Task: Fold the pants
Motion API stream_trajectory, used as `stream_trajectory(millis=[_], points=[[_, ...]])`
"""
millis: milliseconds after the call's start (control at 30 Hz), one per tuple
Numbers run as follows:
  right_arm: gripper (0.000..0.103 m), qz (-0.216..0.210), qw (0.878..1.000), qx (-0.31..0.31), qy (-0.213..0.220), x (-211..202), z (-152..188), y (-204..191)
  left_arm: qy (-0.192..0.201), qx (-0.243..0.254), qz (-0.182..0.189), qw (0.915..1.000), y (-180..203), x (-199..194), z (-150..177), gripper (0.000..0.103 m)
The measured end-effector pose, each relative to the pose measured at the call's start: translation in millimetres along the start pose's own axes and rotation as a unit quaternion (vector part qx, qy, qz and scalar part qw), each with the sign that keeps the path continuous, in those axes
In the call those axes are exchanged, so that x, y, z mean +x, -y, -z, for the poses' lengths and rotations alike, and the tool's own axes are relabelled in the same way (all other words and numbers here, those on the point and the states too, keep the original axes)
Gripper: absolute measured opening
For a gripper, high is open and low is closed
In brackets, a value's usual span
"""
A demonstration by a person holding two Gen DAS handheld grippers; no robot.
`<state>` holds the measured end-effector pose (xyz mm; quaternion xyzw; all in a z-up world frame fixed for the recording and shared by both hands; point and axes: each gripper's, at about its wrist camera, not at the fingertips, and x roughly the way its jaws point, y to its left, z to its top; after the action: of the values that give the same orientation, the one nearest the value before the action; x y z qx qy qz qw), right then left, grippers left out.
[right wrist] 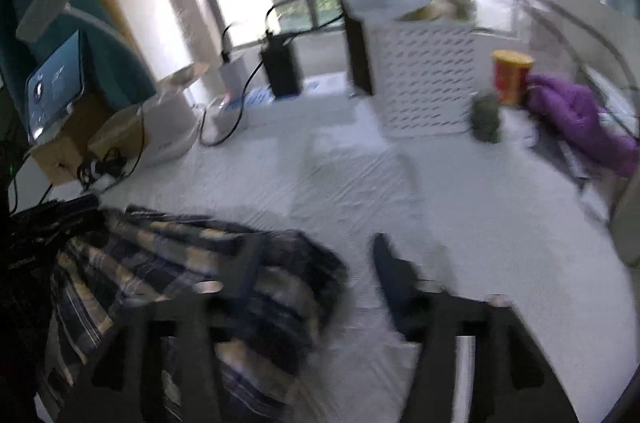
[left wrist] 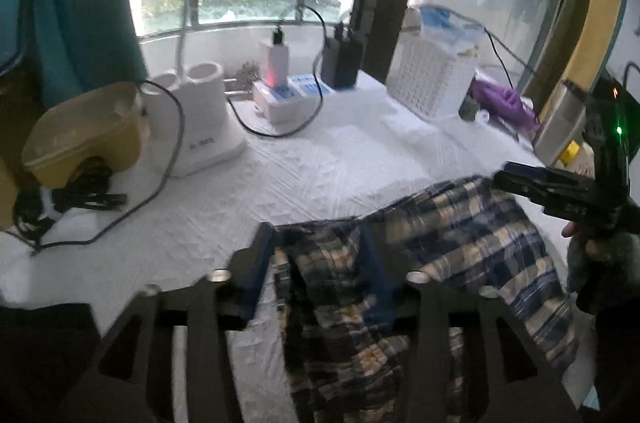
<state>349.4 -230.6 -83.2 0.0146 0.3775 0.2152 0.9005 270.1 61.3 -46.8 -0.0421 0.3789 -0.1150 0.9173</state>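
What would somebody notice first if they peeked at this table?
Probably the blue and cream checked pants, crumpled at the near edge of the white table, with both black tongs open over them. Next, the white lattice basket at the back right, a purple cloth beside it.

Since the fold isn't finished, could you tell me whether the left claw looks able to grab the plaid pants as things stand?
Probably yes: the left claw stands open right over the plaid pants, with nothing in between.

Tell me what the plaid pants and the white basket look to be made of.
Plaid pants: soft woven cloth, matte, judging by the folds and the checked weave. White basket: probably moulded plastic, given its rigid perforated lattice walls and smooth, even white surface.
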Motion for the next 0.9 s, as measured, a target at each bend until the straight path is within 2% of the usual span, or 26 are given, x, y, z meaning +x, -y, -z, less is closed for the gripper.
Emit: stream_trajectory(millis=[100,300,467,833,867,900], points=[[0.067,0.006,1.0,0.006,0.008,-20,3,6,0.012,-0.013,0.002,0.9998,-6,-16,2,0.067],[0.067,0.013,1.0,0.013,-0.003,-43,25,2,-0.003,-0.024,-0.012,0.9996,-11,-27,21,0.067],[0.067,0.009,1.0,0.009,-0.014,-60,50,-9,-0.021,-0.028,-0.006,0.9993,-4,-34,45,0.067],[0.066,-0.016,0.999,0.032,-0.038,-94,108,-21,-0.021,-0.035,-0.002,0.9991,10,-59,75,0.067],[0.063,-0.02,0.998,0.034,-0.039,-96,113,-23,-0.02,-0.035,-0.001,0.9992,10,-61,77,0.067],[0.05,-0.027,0.998,0.036,-0.042,-97,118,-25,-0.019,-0.034,0.0,0.9993,11,-63,79,0.067]])
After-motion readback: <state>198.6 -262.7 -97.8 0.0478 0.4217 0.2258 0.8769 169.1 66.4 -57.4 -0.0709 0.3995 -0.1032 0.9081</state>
